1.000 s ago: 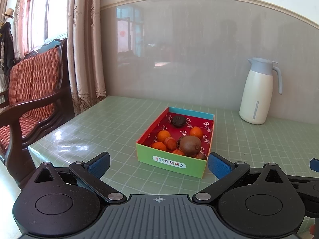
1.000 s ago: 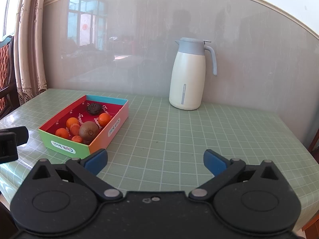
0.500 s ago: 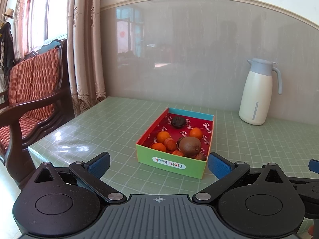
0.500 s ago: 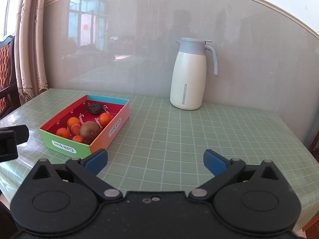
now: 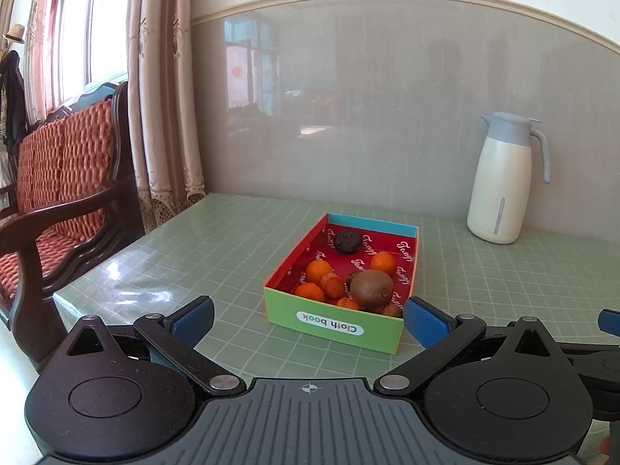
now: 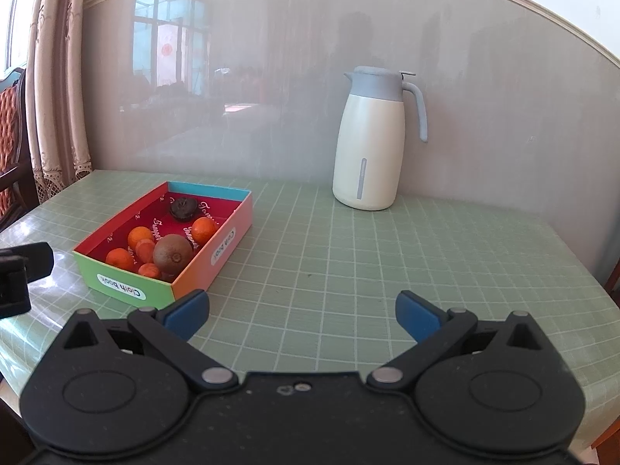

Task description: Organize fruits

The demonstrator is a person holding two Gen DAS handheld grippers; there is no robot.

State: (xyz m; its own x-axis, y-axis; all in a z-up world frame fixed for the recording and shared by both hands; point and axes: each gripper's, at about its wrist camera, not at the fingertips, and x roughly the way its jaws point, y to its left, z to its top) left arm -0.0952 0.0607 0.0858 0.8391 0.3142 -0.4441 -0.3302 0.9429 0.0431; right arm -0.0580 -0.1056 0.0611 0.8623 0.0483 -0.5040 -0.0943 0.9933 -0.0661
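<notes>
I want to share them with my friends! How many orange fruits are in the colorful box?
5 show: one at the right wall, one at the left wall, one near the front-left corner, one mid-box, one beside the kiwi in front. More may hide behind the front wall.

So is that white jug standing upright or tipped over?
Upright. The jug stands on its base on the table, spout and lid on top.

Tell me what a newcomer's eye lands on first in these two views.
First the bright cardboard box on the green checked table, holding small oranges, a brown kiwi and a dark wrinkled fruit at its far end. Next the cream jug with a grey-blue lid, upright against the wall. Both the left gripper and right gripper hang open and empty in the foreground.
</notes>
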